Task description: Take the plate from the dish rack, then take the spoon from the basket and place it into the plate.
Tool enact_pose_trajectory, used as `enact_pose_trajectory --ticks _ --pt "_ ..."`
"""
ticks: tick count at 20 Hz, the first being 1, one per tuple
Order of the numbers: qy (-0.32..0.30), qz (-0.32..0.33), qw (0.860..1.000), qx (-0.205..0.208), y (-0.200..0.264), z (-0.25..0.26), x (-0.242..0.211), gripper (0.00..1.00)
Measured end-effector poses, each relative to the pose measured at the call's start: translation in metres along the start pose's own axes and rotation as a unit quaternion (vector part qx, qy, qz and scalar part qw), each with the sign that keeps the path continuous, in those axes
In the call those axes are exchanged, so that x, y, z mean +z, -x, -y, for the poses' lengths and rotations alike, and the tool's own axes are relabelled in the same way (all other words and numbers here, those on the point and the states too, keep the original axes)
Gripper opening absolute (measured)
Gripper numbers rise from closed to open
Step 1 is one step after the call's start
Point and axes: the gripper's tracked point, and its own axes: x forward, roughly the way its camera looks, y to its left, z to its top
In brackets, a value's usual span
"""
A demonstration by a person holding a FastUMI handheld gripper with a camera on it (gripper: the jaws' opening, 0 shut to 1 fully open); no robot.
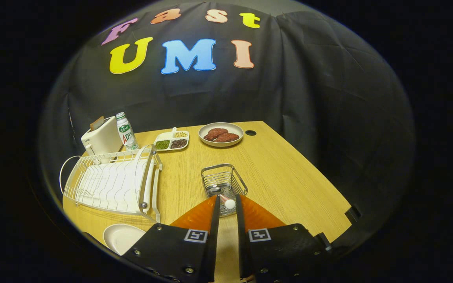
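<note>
The plate (121, 237) is already set down; the spoon (223, 196) in the basket (226, 179) is pinched by the narrowed gripper (228, 203); lifting is judged next.

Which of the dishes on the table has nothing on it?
The plain white plate on the table beside the gripper, near the dish rack. The far plate holds reddish-brown patties, and the divided tray holds beans.

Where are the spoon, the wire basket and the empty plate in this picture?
spoon (229, 203), gripper view, on its handle end between the gripper (227, 204) fingers.
wire basket (215, 169), gripper view, on its far rim.
empty plate (119, 237), gripper view, on its bare inner surface.
</note>
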Motion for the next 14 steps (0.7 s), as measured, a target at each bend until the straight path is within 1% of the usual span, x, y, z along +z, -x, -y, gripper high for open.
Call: enact_pose_trajectory --ticks 8,13,14 --pt "-0.001 -0.017 1.000 0.013 -0.017 -0.007 -0.007 0.23" --pt "0.004 -0.029 0.999 0.012 -0.028 -0.008 -0.009 0.24" --pt "0.004 -0.033 0.999 0.020 -0.028 -0.010 -0.011 0.23"
